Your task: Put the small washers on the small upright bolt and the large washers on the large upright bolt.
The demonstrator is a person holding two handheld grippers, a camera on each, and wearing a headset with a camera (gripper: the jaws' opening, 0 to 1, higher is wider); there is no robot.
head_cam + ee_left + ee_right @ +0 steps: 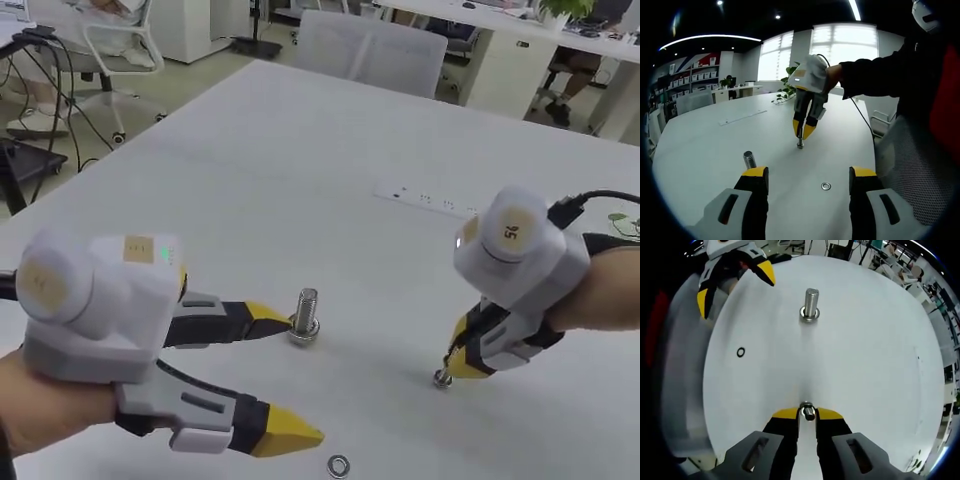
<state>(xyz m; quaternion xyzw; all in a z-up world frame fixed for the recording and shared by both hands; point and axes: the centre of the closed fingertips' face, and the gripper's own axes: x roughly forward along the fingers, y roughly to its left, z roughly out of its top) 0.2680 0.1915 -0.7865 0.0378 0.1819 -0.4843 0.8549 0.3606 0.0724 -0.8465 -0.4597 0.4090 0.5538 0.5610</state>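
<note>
Steel small bolt (809,413) inside right tool (808,415) — maybe gripped.

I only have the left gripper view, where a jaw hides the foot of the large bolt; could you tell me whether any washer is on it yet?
Observer: Yes. The right gripper view shows a ring, apparently a large washer, around the foot of the large bolt.
Operator: Thank you. Is the right gripper actually on the small bolt?
Observer: In its own view the jaws stand close together with the top of the small bolt between their tips. I cannot tell whether they pinch it.
</note>
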